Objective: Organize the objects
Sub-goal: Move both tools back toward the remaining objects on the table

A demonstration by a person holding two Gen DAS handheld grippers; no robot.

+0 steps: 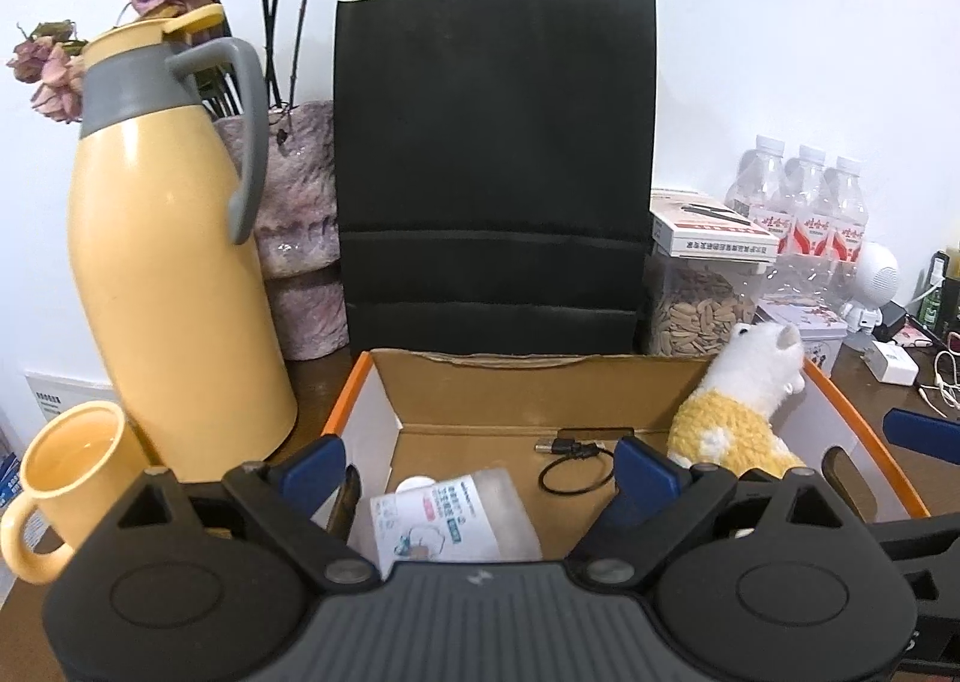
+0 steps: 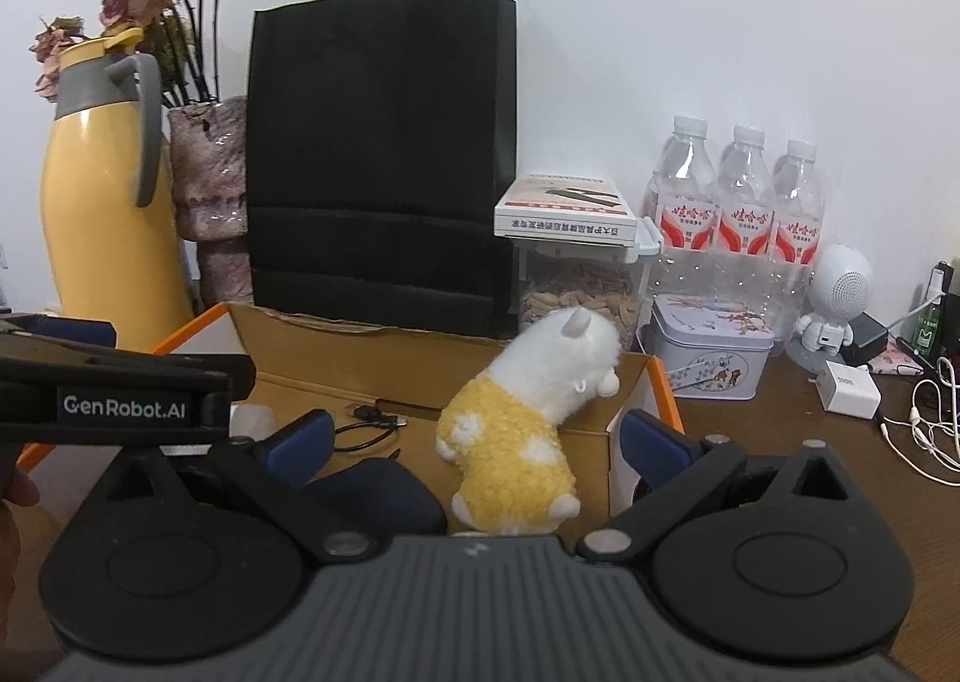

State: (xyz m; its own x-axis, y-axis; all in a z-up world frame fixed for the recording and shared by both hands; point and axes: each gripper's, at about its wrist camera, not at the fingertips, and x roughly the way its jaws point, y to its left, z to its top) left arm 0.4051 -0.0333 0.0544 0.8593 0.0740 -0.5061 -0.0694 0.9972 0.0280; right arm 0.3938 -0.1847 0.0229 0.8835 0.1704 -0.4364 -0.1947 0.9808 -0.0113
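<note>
Two grippers: left gripper (image 1: pixel 480 472) and right gripper (image 2: pixel 477 445), both with jaws apart, gripping nothing.
Box: cardboard box (image 1: pixel 540 382) on table, before black paper bag (image 1: pixel 495 160).
Contents: plush toy (image 2: pixel 522 430) leaning in right corner; black cable (image 1: pixel 573 463) on floor; wipes packet (image 1: pixel 450 514) near front.

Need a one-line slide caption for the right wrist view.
Open right hand-held gripper poised over plush toy leaning in the orange-edged cardboard box, cable beside it.

Left claw (image 1: pixel 480 472) gapes over the box (image 1: pixel 540 382) — plush toy (image 1: pixel 738 412) inside.
</note>
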